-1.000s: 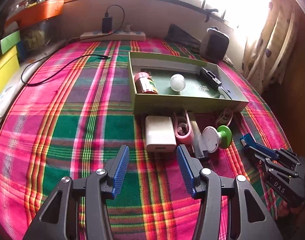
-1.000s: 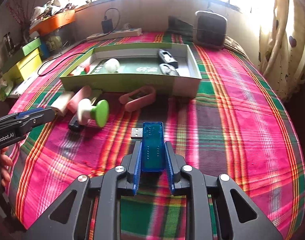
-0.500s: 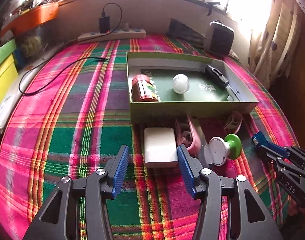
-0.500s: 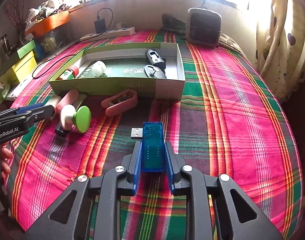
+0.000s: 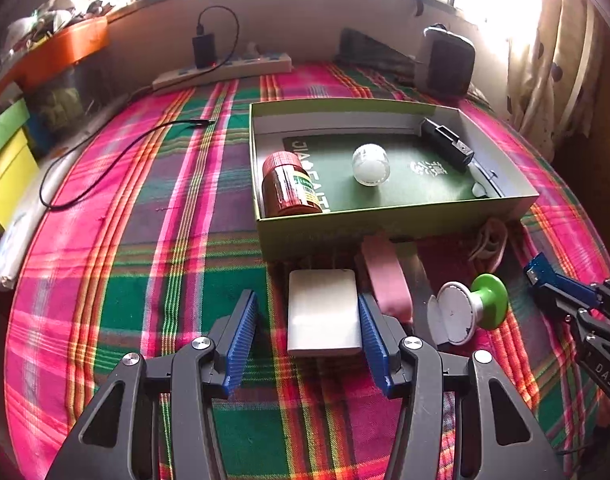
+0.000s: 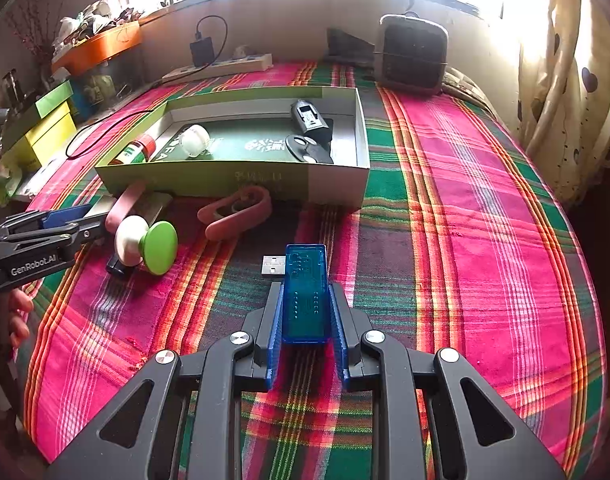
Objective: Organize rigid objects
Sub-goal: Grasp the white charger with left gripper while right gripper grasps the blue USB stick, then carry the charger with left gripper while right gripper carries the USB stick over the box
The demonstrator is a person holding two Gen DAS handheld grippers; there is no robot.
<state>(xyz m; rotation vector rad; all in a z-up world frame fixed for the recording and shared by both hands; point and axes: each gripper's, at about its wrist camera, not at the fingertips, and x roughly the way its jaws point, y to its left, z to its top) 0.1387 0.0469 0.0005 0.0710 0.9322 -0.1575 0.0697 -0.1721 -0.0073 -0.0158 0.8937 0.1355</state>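
**Two views, two grips**

Your right gripper (image 6: 307,332) is clamped on the blue USB stick (image 6: 305,292), plug pointing left. Only the left view shows your left gripper (image 5: 307,336) wide open around the white block (image 5: 323,312) (lying before the green box (image 5: 385,224)), one pad touching it.

Background clutter along the window wall

A plaid cloth (image 5: 145,280) in pink, green and orange covers the surface. At its far edge a white power strip (image 5: 225,70) lies with a black charger (image 5: 204,50) plugged in, and a thin black cable (image 5: 117,156) trails across the cloth. An orange tray (image 6: 101,46) and yellow boxes (image 5: 5,176) sit left, a dark speaker-like box (image 6: 413,54) and a spotted curtain (image 6: 565,80) right.
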